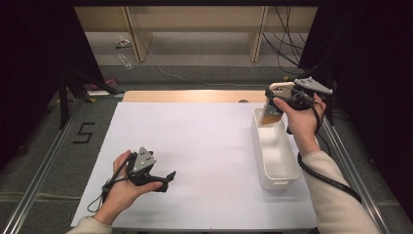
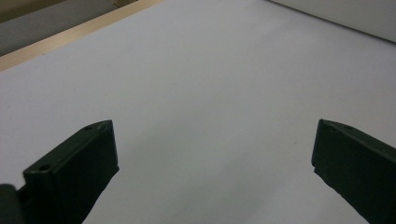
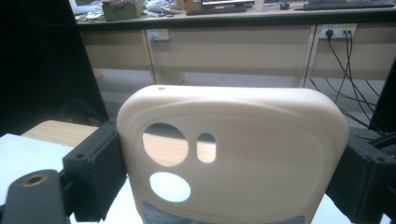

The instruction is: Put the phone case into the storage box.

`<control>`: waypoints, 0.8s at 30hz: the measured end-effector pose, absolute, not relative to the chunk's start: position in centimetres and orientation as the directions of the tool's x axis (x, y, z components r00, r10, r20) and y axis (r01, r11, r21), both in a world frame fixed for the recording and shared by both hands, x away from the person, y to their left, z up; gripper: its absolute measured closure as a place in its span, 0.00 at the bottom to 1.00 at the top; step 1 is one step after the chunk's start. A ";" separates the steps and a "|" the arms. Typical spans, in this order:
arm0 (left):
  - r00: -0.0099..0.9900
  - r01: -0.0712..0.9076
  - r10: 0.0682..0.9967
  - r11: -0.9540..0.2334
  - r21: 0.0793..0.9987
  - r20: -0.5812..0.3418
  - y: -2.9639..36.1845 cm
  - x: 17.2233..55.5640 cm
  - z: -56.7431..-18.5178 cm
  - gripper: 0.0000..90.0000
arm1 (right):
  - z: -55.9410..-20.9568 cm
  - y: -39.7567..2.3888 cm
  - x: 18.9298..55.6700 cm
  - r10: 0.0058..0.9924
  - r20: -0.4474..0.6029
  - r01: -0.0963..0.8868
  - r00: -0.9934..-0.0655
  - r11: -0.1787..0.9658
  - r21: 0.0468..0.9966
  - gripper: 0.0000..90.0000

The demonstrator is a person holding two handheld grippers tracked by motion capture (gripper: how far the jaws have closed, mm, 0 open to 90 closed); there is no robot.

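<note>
the cream phone case [image 3: 233,154] could slip or twist free, i judge, because the right hand-held gripper [image 3: 224,168] pinches it only across its two side edges, and a soft case may flex under that squeeze; it could also catch on the rim of the white bin [image 1: 274,151] if lowered off-centre. the case is smooth, rounded at the corners, with two round camera cut-outs and a small slot. it hangs in the air over the far end of the bin, at the right of the white surface [image 1: 204,146]. the left hand-held gripper [image 1: 168,178] rests low on the surface, jaws wide and holding nothing.
</note>
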State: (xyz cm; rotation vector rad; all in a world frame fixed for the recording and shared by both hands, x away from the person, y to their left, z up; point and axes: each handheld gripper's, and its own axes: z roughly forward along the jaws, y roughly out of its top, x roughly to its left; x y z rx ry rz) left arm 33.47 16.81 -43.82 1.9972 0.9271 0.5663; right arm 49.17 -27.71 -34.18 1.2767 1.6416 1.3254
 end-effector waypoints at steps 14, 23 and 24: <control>0.624 0.398 0.780 -0.370 0.839 0.048 16.8 33.5 -43.8 0.00 | -34.6 -27.6 49.6 0.954 0.071 0.293 -0.291 0.018 0.956 0.14; 0.623 0.399 0.781 -0.367 0.840 0.045 16.8 33.5 -43.8 0.00 | -34.7 -27.5 50.0 0.956 0.070 0.298 -0.286 0.019 0.955 0.14; 0.623 0.399 0.781 -0.368 0.840 0.045 16.8 33.5 -43.8 0.00 | -34.7 -27.5 50.1 0.956 0.070 0.298 -0.285 0.019 0.954 0.14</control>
